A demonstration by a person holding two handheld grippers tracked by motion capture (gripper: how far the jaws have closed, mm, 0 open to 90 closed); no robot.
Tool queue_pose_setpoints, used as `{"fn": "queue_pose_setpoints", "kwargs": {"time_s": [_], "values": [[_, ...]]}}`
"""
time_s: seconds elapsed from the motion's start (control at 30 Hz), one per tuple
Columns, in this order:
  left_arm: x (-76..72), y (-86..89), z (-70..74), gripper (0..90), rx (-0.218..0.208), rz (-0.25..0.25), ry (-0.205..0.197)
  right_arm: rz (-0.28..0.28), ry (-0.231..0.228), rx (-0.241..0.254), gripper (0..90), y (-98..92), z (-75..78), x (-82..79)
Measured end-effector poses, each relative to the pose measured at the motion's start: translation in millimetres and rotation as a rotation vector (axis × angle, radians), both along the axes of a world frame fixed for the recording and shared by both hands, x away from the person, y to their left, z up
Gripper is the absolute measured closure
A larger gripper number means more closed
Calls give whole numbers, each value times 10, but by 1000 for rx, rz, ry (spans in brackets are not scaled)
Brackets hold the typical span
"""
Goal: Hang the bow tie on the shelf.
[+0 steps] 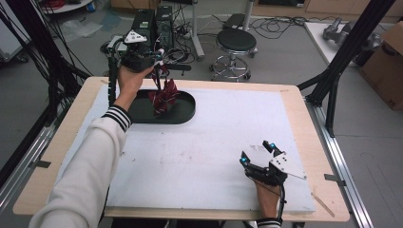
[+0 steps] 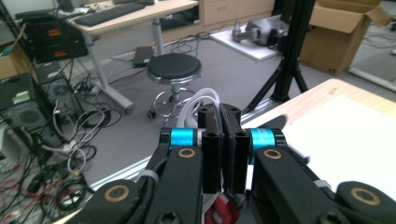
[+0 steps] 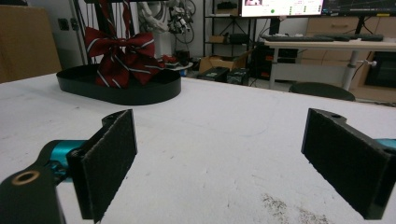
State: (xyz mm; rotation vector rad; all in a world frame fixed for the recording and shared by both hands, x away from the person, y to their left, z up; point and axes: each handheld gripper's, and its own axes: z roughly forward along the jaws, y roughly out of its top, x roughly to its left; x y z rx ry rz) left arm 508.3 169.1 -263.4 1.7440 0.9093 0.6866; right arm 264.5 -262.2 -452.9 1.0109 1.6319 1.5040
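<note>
A dark red bow tie (image 1: 164, 95) with thin white stripes hangs over a black oval tray (image 1: 188, 112) at the back left of the white mat. Its lower end reaches into the tray. My left gripper (image 1: 160, 63) is above it, shut on the top of the bow tie. In the left gripper view the jaws (image 2: 223, 116) are pressed together, with a white strap loop (image 2: 205, 96) above them and red cloth (image 2: 219, 211) below. My right gripper (image 1: 256, 152) rests low at the front right of the mat, open and holding nothing. The right gripper view shows its pads (image 3: 112, 158) wide apart, with the bow tie (image 3: 122, 56) and tray (image 3: 140, 95) far ahead.
The white mat (image 1: 214, 142) covers most of the wooden table (image 1: 304, 142). A black frame post (image 1: 332, 80) stands at the table's right back corner. Beyond the far edge are a round stool (image 1: 236, 42), computer cases (image 1: 152, 23) and floor cables. A cardboard box (image 1: 385, 61) sits at the far right.
</note>
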Motion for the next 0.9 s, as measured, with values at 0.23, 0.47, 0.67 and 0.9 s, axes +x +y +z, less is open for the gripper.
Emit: {"fn": "queue_pose_setpoints", "kwargs": {"time_s": [0.23, 0.47, 0.67, 0.9], "values": [[13, 82, -132, 869, 29, 23, 39, -1, 1, 1, 94, 5, -1, -1], [19, 85, -225, 862, 45, 29, 64, 1, 5, 2, 94, 3, 0, -3], [-9, 92, -244, 835, 52, 39, 72, -1, 3, 1, 94, 6, 0, -2], [-49, 88, -224, 644, 71, 48, 97, 2, 1, -1, 94, -1, 0, 0]]}}
